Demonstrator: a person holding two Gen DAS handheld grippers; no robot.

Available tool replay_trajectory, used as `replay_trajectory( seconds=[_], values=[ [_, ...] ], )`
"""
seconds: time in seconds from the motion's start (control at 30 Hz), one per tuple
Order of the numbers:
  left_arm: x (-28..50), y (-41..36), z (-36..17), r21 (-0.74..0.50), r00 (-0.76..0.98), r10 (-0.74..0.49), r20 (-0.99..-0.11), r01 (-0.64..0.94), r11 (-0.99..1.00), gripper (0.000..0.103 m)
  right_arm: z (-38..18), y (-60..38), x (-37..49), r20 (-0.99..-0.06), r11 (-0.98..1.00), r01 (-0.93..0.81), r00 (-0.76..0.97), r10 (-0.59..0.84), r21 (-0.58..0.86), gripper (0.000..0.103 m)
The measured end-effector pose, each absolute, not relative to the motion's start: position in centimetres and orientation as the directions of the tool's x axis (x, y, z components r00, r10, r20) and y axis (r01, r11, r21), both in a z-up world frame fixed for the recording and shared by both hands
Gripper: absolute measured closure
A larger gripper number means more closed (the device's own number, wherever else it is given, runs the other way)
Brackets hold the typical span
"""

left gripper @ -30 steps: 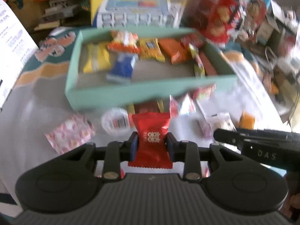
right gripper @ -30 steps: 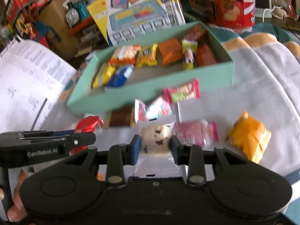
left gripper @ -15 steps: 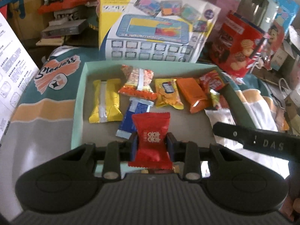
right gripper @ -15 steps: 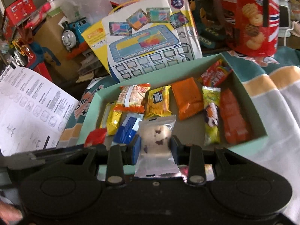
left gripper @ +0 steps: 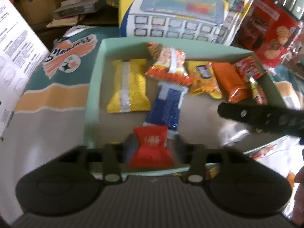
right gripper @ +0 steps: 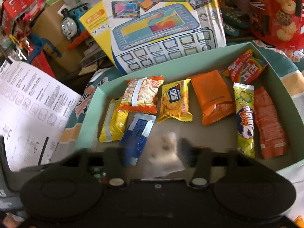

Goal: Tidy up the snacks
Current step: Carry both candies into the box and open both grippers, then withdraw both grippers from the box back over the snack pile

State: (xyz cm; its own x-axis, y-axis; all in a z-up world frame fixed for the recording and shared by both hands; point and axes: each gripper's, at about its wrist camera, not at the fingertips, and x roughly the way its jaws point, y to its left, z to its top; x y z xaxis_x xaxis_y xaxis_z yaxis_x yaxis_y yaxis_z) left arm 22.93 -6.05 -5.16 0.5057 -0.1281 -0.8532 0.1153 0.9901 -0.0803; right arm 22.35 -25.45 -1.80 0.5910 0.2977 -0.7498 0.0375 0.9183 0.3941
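Note:
A mint green box holds several snack packs: yellow, blue, orange, a long green one. My left gripper is over the box's near edge; its fingers are blurred and stand wider than the red snack pack between them. My right gripper is over the box's near middle, blurred, with the clear cookie pack between spread fingers. The right gripper's side also shows in the left wrist view.
A toy tablet carton leans behind the box. A red cookie box stands at the back right. A printed sheet lies left of the box. A blue toy train sits at the back left.
Both grippers have moved forward and lower into the box. Their fingers have spread apart from the red pack and the cookie pack, which they gripped tightly before.

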Motion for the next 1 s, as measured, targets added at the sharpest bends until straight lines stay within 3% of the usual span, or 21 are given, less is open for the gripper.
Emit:
replay_trajectory(
  seconds=[0.03, 0.17, 0.33, 1.0],
  values=[
    [22.8, -6.0, -5.1, -0.070, 0.516, -0.114, -0.849, 0.105, 0.992, 0.012, -1.7, -25.6, 22.2, -0.742, 0.917, 0.048, 0.604, 0.290, 0.397, 0.016],
    [22.1, -6.1, -4.6, -0.048, 0.550, -0.093, -0.830, 0.096, 0.994, 0.003, -1.0, -26.2, 21.3, -0.732, 0.915, 0.063, 0.623, 0.276, 0.399, 0.008],
    [21.1, -6.5, -3.7, -0.052, 0.559, -0.100, -0.823, 0.101, 0.994, 0.000, 0.0, -27.1, 19.8, -0.727, 0.916, 0.081, 0.638, 0.255, 0.392, 0.000],
    [11.3, -6.8, -1.1, -0.056, 0.560, -0.140, -0.817, 0.165, 0.985, 0.000, 2.0, -30.3, 6.9, -0.734, 0.897, 0.171, 0.646, 0.210, 0.407, 0.000]
  ],
)
